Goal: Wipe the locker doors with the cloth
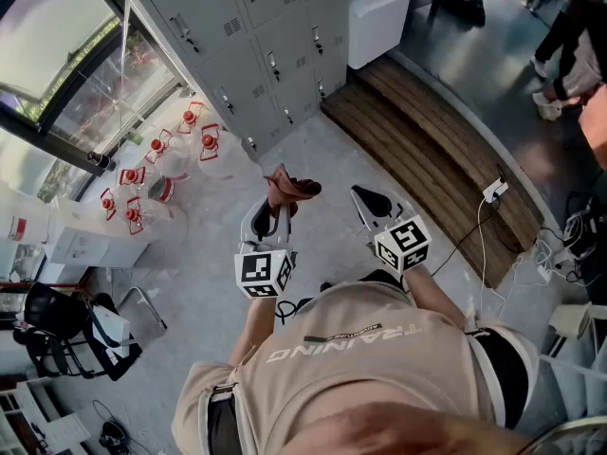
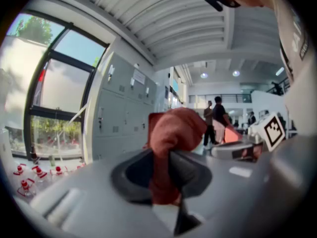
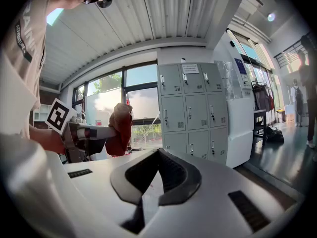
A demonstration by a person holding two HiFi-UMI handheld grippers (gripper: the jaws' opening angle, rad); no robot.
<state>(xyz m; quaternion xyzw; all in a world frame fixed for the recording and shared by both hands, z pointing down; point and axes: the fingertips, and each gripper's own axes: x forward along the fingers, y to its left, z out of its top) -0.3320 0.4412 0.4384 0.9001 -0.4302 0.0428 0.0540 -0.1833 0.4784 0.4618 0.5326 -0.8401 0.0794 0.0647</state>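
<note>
Rust-red cloth is pinched in the left gripper, jaws clamped on its middle so a fat bunch puffs out past the tips and a tail hangs below; looks secure enough to me. Right gripper has its jaws together on nothing, just sitting alongside. Grey locker doors are ahead and well apart from both tools, so no wiping contact yet; the person is standing back on the concrete floor.

Handling-wise I'd guess the cloth is light, soft and floppy; it'll fold and drag rather than push, and it could creep out of a narrow pinch once it rubs on painted metal. I'd hold deep in the bunched middle with the puffed end forward as the pad; watch the little handles and vent slots on the doors, they look like snag spots.
</note>
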